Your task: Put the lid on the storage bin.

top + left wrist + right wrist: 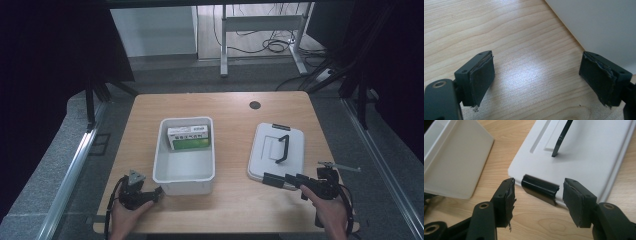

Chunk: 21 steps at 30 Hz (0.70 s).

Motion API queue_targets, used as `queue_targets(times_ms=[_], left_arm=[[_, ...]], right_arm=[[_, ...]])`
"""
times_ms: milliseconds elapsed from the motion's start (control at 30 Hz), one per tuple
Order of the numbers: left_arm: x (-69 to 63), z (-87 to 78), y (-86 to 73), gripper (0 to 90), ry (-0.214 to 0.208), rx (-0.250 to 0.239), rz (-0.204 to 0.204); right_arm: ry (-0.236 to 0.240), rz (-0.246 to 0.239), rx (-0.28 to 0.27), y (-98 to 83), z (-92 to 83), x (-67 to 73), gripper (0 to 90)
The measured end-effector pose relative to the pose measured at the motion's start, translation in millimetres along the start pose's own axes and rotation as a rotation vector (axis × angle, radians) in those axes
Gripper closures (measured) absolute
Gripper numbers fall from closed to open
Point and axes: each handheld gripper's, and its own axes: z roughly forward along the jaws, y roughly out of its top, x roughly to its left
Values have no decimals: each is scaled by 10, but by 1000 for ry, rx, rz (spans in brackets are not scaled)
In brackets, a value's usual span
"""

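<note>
Two grippers are sitting low at the near edge of the table [150, 107], and we're holding one in each hand. The left gripper [536, 75] is resting just beside the near left corner of the bin [184, 184]; its jaws are spread wide w/ bare wood between them, and the bin's smooth white wall is passing just behind the jaw at the right of the left gripper view. The pads [482, 76] are looking like worn black rubber, frayed at the edges.

The right gripper [537, 201] is pointing at the near edge of the lid [295, 150], which is lying flat on the table right of the bin, well apart from it. Jaws are spread here too, standing either side of the lid's black clip [540, 188] w/o touching it, as far as we're seeing. The lid is a flat grey-white plastic rectangle w/ rounded corners, a raised rim, and a thin black handle [283, 148] standing up in the middle; a second clip is sitting on the far edge.

The bin is an open rectangular plastic tub, matte white. A green and white box [188, 137] is lying inside, against the far wall.

The table is pale wood grain, rounded corners, w/ a dark cable hole [255, 105] near the far edge. Around it we're seeing grey carpet, dark curtains at both sides, a metal desk frame and loose cables on the floor beyond.
</note>
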Motion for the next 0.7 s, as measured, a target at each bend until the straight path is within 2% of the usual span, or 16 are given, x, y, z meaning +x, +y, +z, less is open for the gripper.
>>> queue_targets(times_ms=[200,467,700], left_arm=[[0,0,0,130,0,0,0],[1,0,0,129,-1,0,1],[0,1,0,129,0,0,0]], right_arm=[[-20,-10,-14,70,-54,12,434],[-34,-4,22,175,-32,68,463],[-60,-23,55,331,7,198,463]])
